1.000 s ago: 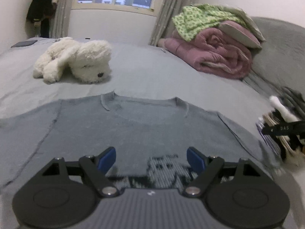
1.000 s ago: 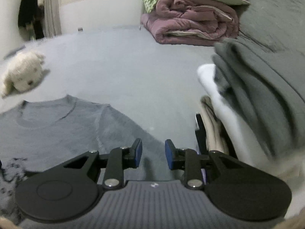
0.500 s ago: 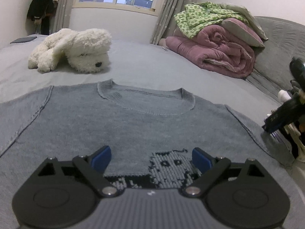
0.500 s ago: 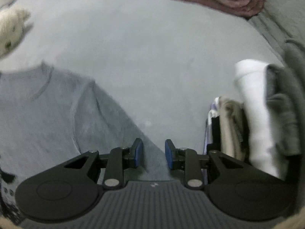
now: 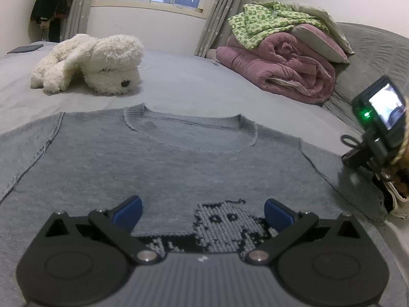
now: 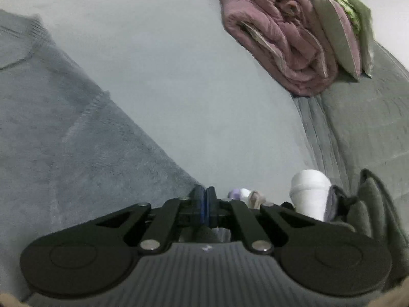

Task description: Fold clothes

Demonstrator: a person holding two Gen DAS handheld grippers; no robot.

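The grey sweater [image 5: 179,163] lies flat on the bed [image 5: 194,87], neck toward the window, its cat motif between the left gripper [image 5: 203,213] pads. That gripper's jaws, narrower a second ago, are opening wide and grip nothing. The right gripper [image 6: 204,206], part open a moment ago, now has its pads pressed together at the sweater's sleeve edge; whether cloth is pinched I cannot tell. Its view has tilted down and rolled, losing the window. A plush dog [image 5: 89,64] lies beyond.
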